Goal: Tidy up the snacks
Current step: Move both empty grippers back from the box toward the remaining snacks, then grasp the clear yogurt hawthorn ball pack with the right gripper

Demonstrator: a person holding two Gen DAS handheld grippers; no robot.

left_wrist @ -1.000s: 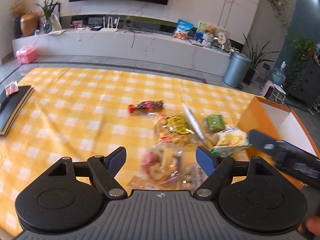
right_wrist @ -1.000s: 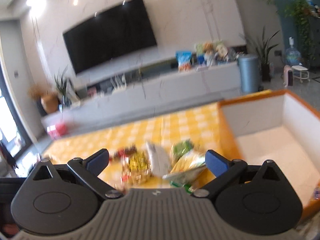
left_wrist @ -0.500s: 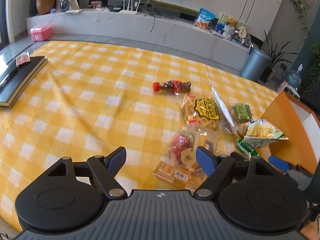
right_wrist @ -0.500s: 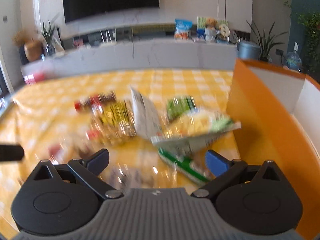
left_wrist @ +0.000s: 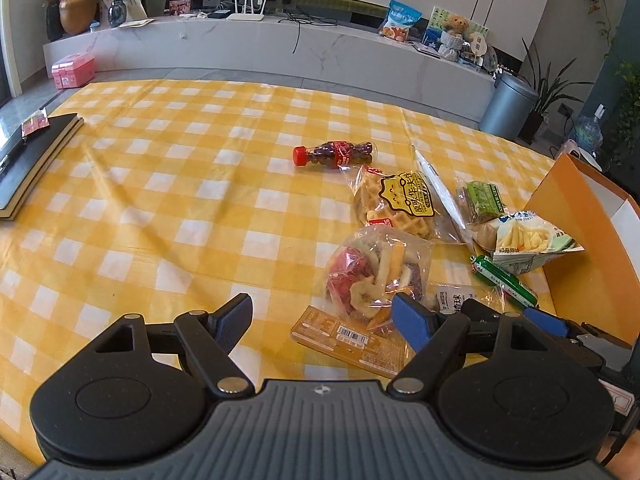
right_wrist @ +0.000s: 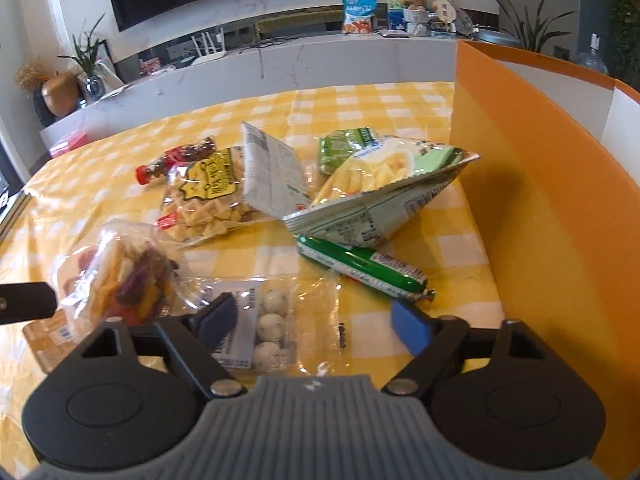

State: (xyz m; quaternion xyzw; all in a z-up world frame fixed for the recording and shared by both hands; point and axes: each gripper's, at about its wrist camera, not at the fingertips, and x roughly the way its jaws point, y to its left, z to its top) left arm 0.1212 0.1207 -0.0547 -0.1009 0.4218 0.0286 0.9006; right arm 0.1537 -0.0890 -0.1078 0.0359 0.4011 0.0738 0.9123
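So there's a pile of snacks sitting on the bench with the yellow checked cloth (left_wrist: 160,200), all bunched toward the right side next to an orange box (right_wrist: 540,200) with white inside walls. The left tool (left_wrist: 322,320) has its jaws spread wide with nothing gripped, hovering just over a clear bag of mixed fruit chips (left_wrist: 376,272) and a flat orange packet (left_wrist: 352,338) that pokes out from under it. The right tool (right_wrist: 316,318) is closing its jaws right now, and a clear pack of little speckled balls (right_wrist: 272,328) lies between them, but the pads aren't pressing on it yet as far as I can see. Just past that pack there's a green sausage stick (right_wrist: 360,266), and a puffy fries bag (right_wrist: 384,196) leans over its far end. Behind those: a waffle bag with a yellow label (right_wrist: 208,196), a silvery pouch standing on edge (right_wrist: 272,172), a small green packet (right_wrist: 344,144), and a tiny cola bottle (left_wrist: 334,153) lying on its side, a bit apart from the heap. Way off on the left edge a dark book (left_wrist: 28,160) rests on the cloth.
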